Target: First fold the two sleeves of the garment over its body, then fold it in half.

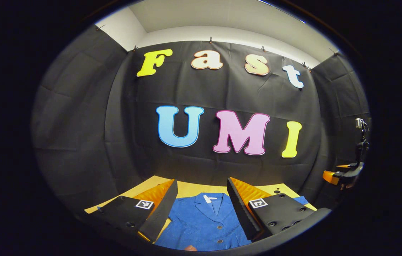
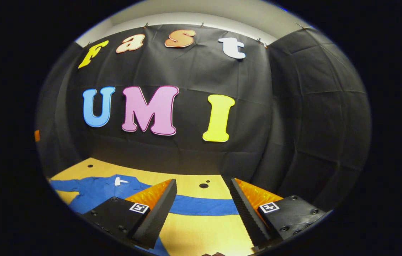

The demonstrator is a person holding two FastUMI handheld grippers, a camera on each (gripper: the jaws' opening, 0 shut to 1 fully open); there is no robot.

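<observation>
One blue shirt (image 1: 201,222) lies flat on the yellow desk (image 2: 204,227), one sleeve (image 2: 204,206) stretched out. Left gripper (image 1: 201,209) and right gripper (image 2: 202,213) hover above it, both spread wide, holding nothing.

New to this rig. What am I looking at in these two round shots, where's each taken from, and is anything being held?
There is no robot arm: a person holds one two-finger gripper in each hand, and a fisheye camera rides on each, looking out along its fingers. In the left gripper view, the left gripper hangs open over the collar and buttons of a blue button-front shirt spread flat on a yellow tabletop. In the right gripper view, the right gripper is open above the shirt's outstretched sleeve. Neither holds anything; no fold has been made.
</observation>
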